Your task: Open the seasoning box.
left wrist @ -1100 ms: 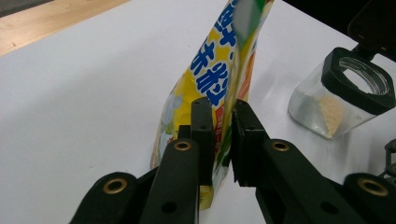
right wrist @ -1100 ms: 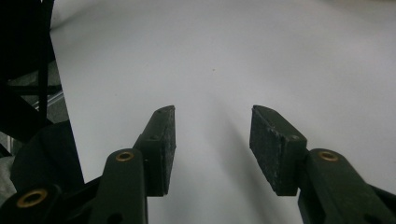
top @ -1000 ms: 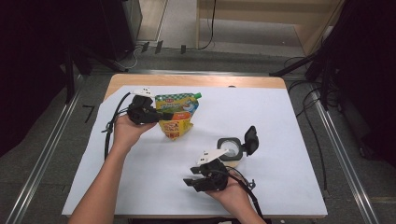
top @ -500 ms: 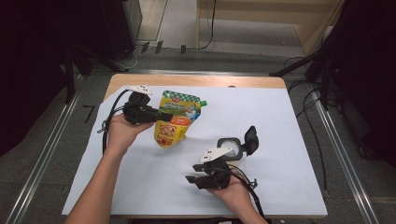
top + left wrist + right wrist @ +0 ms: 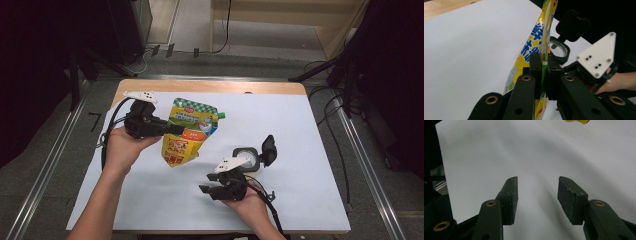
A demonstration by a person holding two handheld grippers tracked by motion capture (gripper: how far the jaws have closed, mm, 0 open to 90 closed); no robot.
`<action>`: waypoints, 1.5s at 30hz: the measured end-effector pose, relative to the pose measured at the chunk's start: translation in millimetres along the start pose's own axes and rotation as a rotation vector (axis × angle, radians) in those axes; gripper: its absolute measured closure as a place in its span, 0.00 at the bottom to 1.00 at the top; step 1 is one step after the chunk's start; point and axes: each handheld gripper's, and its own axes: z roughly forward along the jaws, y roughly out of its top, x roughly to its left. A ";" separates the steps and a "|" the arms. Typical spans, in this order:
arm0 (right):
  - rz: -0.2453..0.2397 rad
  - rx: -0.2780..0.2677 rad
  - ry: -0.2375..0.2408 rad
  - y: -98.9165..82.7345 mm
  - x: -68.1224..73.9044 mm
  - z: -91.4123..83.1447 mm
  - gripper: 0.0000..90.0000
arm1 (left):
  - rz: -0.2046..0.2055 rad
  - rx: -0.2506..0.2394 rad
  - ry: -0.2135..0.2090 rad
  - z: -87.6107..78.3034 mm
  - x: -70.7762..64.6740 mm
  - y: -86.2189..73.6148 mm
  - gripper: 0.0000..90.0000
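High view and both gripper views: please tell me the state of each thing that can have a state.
Left gripper: shut on the spouted sauce pouch.
Spouted sauce pouch: lifted off the white sheet, hanging tilted, green cap on.
Right gripper: open, nothing between its jaws.
Round container: resting on the white sheet, hinged black lid flipped open.

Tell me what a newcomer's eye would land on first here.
First the bright yellow and green pouch, pinched in the left claw and lifted off the white sheet left of centre. Next the small black container with its lid flipped open, standing on the sheet right of centre. Just in front of it the right claw waits open, holding nothing.
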 end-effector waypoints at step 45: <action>-0.044 -0.145 -0.129 -7.7 -0.4 22.4 0.64 | -0.085 -0.012 -0.160 11.8 -42.5 -5.4 0.98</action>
